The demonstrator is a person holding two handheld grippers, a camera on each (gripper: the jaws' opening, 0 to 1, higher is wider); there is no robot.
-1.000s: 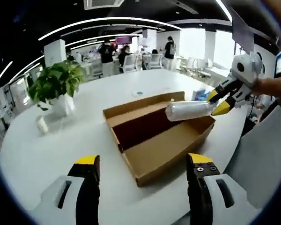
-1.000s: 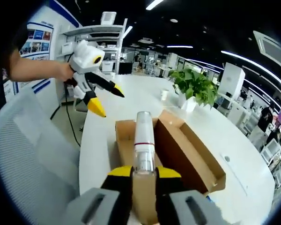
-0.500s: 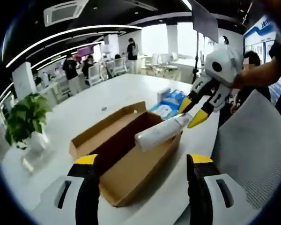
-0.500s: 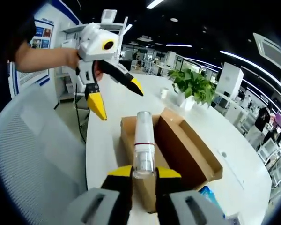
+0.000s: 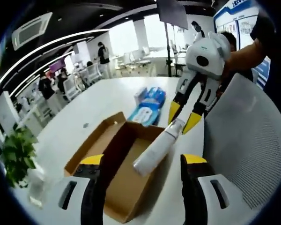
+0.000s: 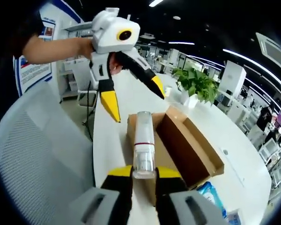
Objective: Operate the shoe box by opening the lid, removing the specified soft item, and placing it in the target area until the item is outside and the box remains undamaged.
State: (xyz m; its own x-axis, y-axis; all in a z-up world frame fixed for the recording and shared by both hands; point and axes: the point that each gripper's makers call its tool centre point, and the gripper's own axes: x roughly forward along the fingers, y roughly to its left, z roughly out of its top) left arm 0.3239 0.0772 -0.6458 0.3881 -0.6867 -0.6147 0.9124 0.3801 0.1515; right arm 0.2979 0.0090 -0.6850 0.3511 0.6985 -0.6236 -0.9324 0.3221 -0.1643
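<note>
Box [image 5: 126, 173] lid is open, right tool [image 6: 144, 176] grips the white roll [image 6: 144, 145] lifted above it, left tool [image 6: 131, 96] spread empty, placing on desk [image 5: 84, 117] remains.

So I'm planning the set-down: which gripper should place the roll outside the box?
Right. The right gripper is already shut on the roll, above the open box. The left gripper is open and holds nothing.
</note>
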